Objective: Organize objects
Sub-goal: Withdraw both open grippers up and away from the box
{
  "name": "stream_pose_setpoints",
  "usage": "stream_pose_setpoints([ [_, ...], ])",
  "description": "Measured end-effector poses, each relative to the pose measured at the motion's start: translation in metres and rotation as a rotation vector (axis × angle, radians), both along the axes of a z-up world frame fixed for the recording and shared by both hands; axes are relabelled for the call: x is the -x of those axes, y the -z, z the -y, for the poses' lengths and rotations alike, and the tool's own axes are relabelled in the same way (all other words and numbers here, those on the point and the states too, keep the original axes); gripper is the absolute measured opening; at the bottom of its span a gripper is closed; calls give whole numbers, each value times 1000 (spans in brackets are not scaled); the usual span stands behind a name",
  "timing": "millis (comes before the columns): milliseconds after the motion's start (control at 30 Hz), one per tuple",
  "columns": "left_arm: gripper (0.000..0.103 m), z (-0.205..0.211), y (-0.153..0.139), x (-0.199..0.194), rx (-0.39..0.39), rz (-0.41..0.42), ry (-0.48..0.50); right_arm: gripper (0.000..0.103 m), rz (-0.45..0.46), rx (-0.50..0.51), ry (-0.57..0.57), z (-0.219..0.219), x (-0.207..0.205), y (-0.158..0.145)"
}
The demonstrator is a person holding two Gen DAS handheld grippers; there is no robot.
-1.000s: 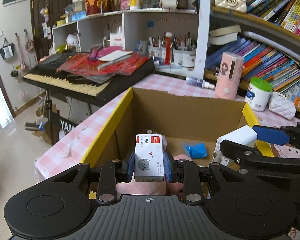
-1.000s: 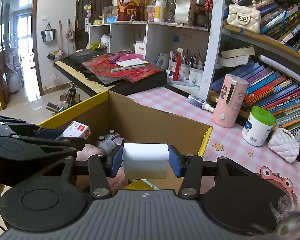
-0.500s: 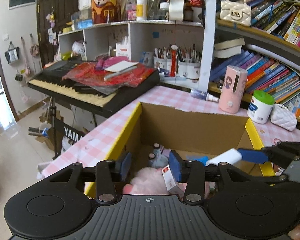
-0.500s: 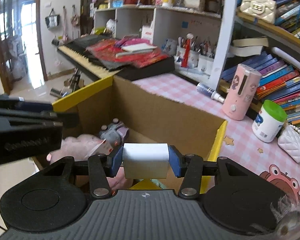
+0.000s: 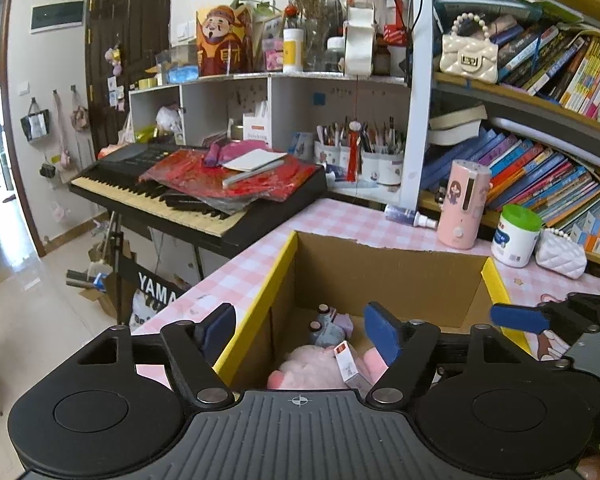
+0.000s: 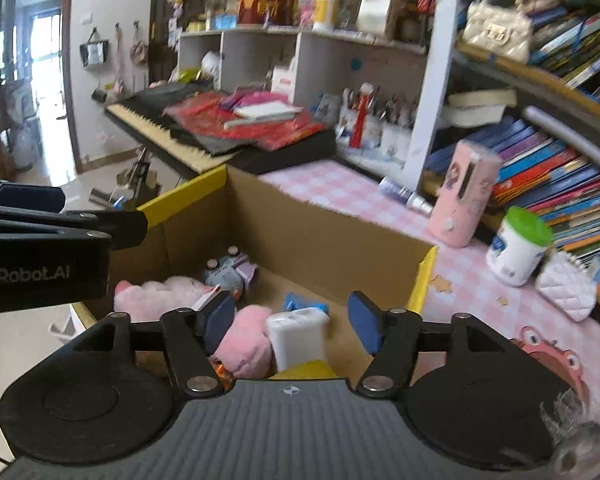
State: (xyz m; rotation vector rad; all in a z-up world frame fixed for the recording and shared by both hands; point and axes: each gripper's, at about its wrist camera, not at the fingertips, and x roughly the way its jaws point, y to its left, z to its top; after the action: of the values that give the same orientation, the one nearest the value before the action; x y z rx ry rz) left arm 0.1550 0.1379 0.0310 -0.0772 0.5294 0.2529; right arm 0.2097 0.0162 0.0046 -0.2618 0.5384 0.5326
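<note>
An open cardboard box [image 5: 380, 272] with yellow flaps stands on the pink checked table. My left gripper [image 5: 300, 336] is open and empty above the box's near left corner. Below it a small white and red box [image 5: 348, 364] lies on a pink plush toy [image 5: 308, 372]. My right gripper [image 6: 292, 322] is open above the box [image 6: 320, 236]. A white block [image 6: 298, 336] is between its jaws, free of them, beside the pink plush [image 6: 160, 296]. A grey plush [image 6: 228, 268] and a blue item [image 6: 300, 304] also lie inside.
A pink cylinder [image 5: 462, 204], a green-lidded jar [image 5: 516, 236] and a white quilted purse [image 5: 560, 256] stand behind the box by bookshelves. A keyboard [image 5: 188, 192] covered in red cloth is at the left. The table edge runs left of the box.
My left gripper opened and dropped the small white and red box onto the pink plush, then lifted. My right gripper has just opened and let go of the white block over the box.
</note>
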Motion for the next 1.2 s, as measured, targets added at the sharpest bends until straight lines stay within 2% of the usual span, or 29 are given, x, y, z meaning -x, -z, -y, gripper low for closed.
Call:
stream_pose_setpoints([
  [367, 79, -4, -6, 42, 18, 48, 45, 74, 101, -46, 156, 15, 52, -20],
  [533, 85, -8, -3, 67, 22, 37, 52, 79, 80, -28, 265, 14, 80, -12],
  [867, 86, -17, 3, 113, 21, 8, 93, 85, 57, -17, 352, 11, 137, -4],
  [1200, 91, -4, 14, 143, 2, -25, 157, 90, 46, -10, 473, 27, 186, 5],
])
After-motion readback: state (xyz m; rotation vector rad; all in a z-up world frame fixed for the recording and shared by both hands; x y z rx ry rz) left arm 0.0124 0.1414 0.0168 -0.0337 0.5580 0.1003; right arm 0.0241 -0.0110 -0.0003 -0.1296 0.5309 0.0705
